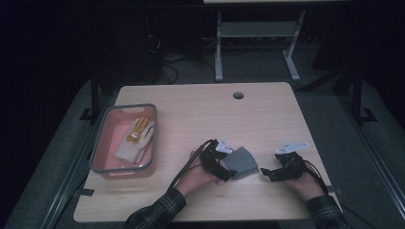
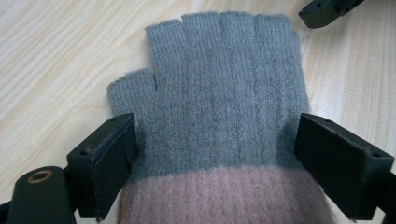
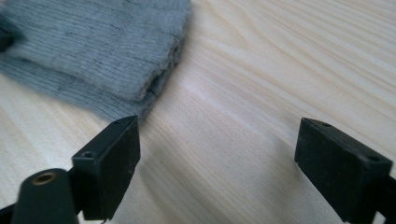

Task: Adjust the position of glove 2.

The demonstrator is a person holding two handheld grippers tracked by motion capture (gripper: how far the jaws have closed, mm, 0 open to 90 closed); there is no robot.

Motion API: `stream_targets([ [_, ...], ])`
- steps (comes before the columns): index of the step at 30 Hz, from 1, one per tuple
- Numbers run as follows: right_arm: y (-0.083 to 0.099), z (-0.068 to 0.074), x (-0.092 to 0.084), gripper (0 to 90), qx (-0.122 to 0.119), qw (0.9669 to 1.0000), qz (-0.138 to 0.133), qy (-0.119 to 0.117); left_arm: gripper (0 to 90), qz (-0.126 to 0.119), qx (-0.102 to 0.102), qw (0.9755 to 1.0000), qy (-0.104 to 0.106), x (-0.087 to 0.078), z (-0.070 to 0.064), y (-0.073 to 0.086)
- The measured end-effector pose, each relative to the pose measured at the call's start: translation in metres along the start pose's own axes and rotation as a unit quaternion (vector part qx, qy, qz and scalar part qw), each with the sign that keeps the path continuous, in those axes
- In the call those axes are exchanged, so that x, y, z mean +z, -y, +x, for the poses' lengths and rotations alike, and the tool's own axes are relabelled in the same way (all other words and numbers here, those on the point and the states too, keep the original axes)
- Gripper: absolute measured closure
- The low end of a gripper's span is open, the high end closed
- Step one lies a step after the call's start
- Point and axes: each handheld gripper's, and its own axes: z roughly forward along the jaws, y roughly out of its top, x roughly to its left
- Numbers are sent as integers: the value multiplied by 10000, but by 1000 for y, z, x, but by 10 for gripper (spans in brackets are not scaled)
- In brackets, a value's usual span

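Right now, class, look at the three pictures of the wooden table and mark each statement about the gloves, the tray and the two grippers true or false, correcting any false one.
1. The grey knitted fingerless glove lies flat on the light wooden table. True.
2. The left gripper has its jaws spread either side of the glove near its pink cuff. True.
3. The right gripper is shut on the glove. False: its jaws are open over bare table, beside the glove's edge.
4. The pink plastic tray is empty. False: a white and yellow glove lies in it.
5. The tray sits on the table's right side in the high view. False: it sits at the left.
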Motion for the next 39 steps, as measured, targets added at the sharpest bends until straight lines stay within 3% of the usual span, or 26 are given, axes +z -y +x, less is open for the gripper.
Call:
stream_targets([
  [5, 1, 0, 2, 128, -9, 10000, 88, -6, 124, 17, -119, 9999, 69, 1, 2, 1],
  [8, 1, 1, 3, 123, -76, 9999, 65, 26, 124, 64, -127, 9999, 8, 2, -1, 1],
  [12, 1, 2, 4, 108, -79, 10000, 56, 23, 127, 198, 26, 9996, -194, 5, -9, 0],
  [21, 1, 2, 5, 103, -64, 10000, 27, 39, 134, 197, 69, 9997, -133, 4, -8, 1],
  [30, 2, 1, 5, 104, -47, 10000, -6, 87, 449, 102, 151, 9998, 102, -2, -11, 2],
  [34, 2, 0, 6, 104, -40, 9999, -60, 92, 555, 106, 110, 9997, 187, -3, -10, 2],
  [39, 3, 0, 6, 99, -5, 9999, -107, 100, 619, 91, -29, 9995, 285, -5, -7, 3],
])
